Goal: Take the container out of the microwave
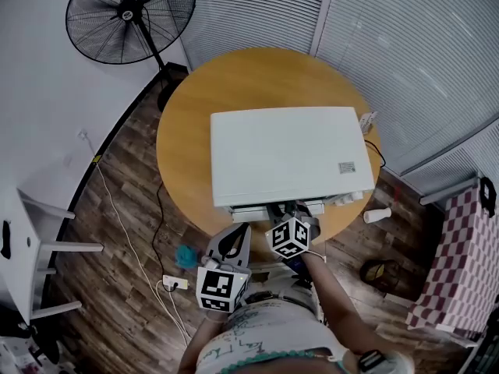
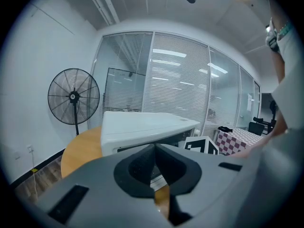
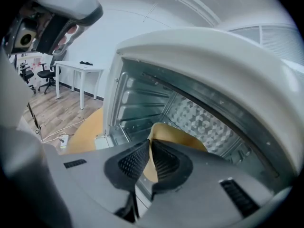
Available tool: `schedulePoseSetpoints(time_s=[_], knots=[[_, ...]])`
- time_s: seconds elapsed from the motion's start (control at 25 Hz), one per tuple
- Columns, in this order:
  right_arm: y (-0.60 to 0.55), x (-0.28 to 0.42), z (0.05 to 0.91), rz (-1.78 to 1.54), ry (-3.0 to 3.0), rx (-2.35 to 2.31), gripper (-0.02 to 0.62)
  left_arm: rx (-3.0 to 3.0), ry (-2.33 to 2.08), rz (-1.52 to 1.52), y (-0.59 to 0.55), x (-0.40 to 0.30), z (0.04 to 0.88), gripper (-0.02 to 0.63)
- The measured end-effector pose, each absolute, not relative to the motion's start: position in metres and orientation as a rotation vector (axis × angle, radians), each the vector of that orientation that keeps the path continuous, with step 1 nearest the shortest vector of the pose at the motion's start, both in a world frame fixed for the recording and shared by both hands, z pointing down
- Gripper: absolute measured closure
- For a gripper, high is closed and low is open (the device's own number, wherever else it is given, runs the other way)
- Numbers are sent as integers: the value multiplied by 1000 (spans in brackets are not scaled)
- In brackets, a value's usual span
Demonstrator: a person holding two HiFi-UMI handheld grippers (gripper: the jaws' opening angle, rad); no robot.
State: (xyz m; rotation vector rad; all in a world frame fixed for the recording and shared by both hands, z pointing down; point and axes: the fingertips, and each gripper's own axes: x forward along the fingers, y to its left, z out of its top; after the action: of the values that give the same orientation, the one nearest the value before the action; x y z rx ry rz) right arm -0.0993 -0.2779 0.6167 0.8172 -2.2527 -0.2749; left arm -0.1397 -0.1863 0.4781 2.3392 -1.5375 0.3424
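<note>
A white microwave stands on a round wooden table. In the right gripper view its cavity is open, and a tan-yellow container sits inside near the front. My right gripper is shut on the container's near rim, which runs between the two dark pads. In the head view that gripper is at the microwave's front edge. My left gripper hangs back, below and left of the microwave; in its own view its tips meet with nothing between them, and the microwave stands ahead.
A standing fan is at the far left by the wall. A power strip and cable lie on the wooden floor. A paper cup sits off the table's right edge, a checkered cloth further right. White furniture stands at the left.
</note>
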Motion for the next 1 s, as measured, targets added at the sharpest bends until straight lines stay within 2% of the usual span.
schedulePoseSetpoints(time_s=[1.0], knots=[[-229, -62, 595, -250, -2315, 759, 583, 2332, -1546, 350, -166, -99, 483, 591]])
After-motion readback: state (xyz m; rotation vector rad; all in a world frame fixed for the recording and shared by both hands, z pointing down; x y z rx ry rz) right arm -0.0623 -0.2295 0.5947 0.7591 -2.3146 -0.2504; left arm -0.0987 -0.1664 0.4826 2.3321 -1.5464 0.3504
